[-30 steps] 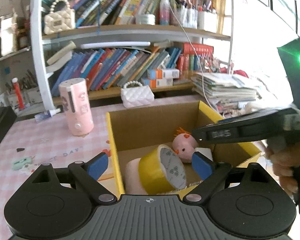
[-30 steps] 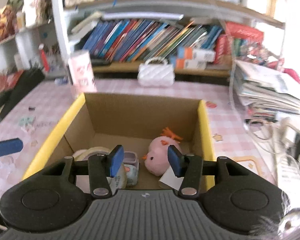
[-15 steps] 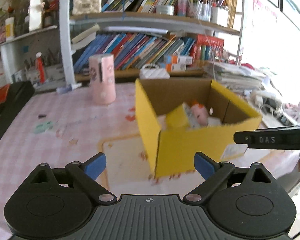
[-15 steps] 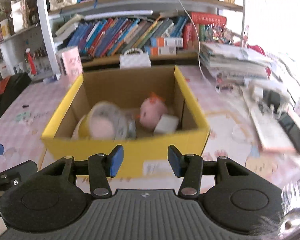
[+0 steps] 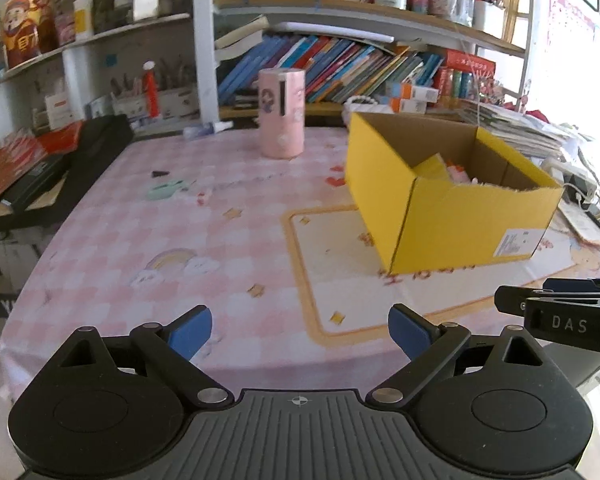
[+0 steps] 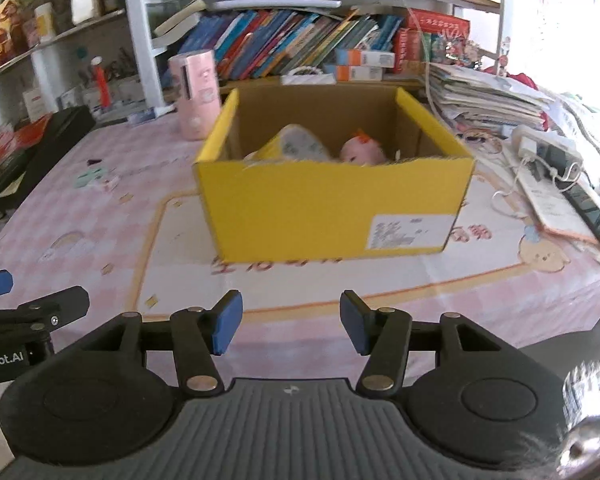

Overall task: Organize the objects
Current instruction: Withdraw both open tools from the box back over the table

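Note:
A yellow cardboard box (image 6: 332, 204) stands on the pink checked tablecloth (image 6: 100, 216); it also shows in the left wrist view (image 5: 460, 216). Inside it lie a yellow tape roll (image 6: 296, 148) and a pink plush chick (image 6: 362, 151). My left gripper (image 5: 299, 331) is open and empty, near the table's front edge, left of the box. My right gripper (image 6: 291, 327) is open and empty, in front of the box and well back from it.
A pink cylinder (image 5: 282, 114) stands behind the box on the left. A white purse (image 6: 308, 77), bookshelves (image 5: 340, 68) and a paper stack (image 6: 484, 96) line the back. A power strip and cables (image 6: 556, 168) lie right of the box. A small green piece (image 5: 166, 190) lies on the cloth.
Both grippers have pulled back from over the box towards the table's front edge. The tape roll and the chick stay in the box.

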Demonstrator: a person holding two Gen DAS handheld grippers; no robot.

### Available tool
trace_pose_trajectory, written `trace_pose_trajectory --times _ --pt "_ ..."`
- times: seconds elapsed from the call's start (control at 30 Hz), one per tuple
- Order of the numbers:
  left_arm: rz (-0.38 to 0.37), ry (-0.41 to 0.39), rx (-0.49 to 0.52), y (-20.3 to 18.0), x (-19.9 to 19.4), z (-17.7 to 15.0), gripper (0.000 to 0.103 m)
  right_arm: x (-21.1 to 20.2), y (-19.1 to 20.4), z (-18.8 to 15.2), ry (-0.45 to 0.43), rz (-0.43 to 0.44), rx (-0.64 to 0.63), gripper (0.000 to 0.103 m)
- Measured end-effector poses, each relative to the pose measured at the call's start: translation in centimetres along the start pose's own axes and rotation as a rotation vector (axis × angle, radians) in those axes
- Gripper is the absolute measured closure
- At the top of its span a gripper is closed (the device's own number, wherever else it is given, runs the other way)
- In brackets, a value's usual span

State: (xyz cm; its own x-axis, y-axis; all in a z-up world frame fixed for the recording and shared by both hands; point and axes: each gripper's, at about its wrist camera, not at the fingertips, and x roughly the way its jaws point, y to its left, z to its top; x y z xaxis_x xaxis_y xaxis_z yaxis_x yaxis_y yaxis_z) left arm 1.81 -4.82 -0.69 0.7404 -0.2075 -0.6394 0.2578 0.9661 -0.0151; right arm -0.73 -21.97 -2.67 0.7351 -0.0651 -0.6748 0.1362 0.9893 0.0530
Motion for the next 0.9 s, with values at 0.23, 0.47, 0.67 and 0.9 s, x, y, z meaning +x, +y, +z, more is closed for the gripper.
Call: trace_pose_trajectory --times 0.23,0.47,0.67,0.9 --pt "0.027 0.023 -0.020 2.7 -1.8 -1.8 0.006 -0.5 3.7 -1.7 0.032 0.050 -0.033 0.051" --pt "0.058 0.030 -0.056 5.4 -3.0 -2.8 0.006 -0.9 7.0 -2.5 0.038 0.099 -0.073 0.050" --pt "0.080 0.013 -0.072 7.6 -4.0 -3.1 0.006 -1.1 9.4 -2.5 0.027 0.131 -0.097 0.050" --pt "0.105 -0.012 -0.085 10.0 -4.6 -3.0 0.006 -1.2 12.1 -2.0 0.000 0.156 -0.120 0.050"
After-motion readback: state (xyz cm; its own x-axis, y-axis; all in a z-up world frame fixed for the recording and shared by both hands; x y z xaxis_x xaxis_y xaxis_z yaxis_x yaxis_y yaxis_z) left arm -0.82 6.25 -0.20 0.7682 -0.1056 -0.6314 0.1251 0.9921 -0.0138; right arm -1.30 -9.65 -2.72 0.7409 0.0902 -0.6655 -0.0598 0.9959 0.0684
